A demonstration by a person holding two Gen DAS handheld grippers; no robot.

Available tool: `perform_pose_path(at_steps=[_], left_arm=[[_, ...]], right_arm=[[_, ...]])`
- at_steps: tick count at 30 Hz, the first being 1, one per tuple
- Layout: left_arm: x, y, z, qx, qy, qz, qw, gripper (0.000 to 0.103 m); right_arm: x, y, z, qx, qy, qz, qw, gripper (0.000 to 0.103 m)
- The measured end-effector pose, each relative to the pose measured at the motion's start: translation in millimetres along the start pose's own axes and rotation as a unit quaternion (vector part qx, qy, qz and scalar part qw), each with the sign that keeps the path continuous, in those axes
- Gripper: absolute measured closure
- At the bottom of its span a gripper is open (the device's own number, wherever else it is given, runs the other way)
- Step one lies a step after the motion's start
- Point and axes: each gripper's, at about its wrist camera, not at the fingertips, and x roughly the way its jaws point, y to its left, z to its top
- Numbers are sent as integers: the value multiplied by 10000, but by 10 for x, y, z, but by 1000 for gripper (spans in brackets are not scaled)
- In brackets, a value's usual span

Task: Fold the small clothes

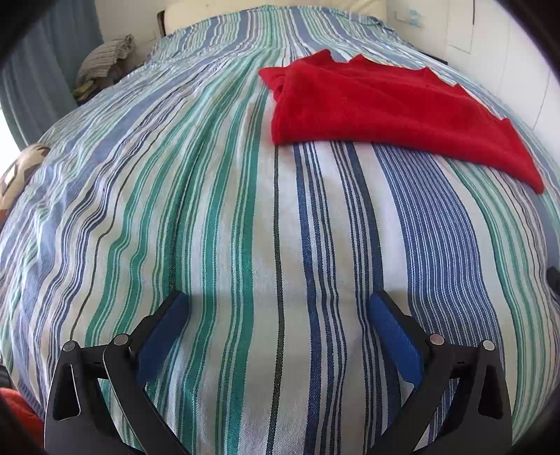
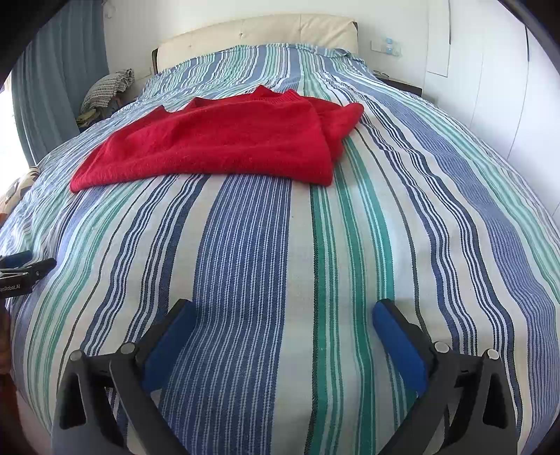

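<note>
A bed covered by a striped bedspread in blue, green and white fills both views, with a cream headboard at the far end, a blue curtain on the left and a white wall on the right. A red knitted garment is laid flat across the middle of the bed, partly folded, with a doubled layer bunched along its right side and a thin corner tapering off to the left. The left gripper is held spread wide over bare bedspread, with nothing between its blue pads, and the right gripper is likewise spread wide and empty. Both are pointed downward at the cloth, well short of the garment's near edge. A likely risk is judged to be the bedspread being pinched together with the knit, since the two lie flush; a second is only the top layer being caught at the bunched side, so that the fold slides apart. The thin left corner may also droop if lifted alone. Ample open bedspread is seen in front of the garment and on both sides of it. Near the left edge of the bed a patterned cushion is seen, and a pile of checked fabric lies by the curtain.
</note>
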Motion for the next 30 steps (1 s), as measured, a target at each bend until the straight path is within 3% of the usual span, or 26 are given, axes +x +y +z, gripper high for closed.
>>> perform_pose_path(at_steps=[30], left_arm=[[-27, 17, -101, 29, -317, -111, 9994, 1]], right_arm=[[5, 1, -5, 12, -72, 43, 10000, 1]])
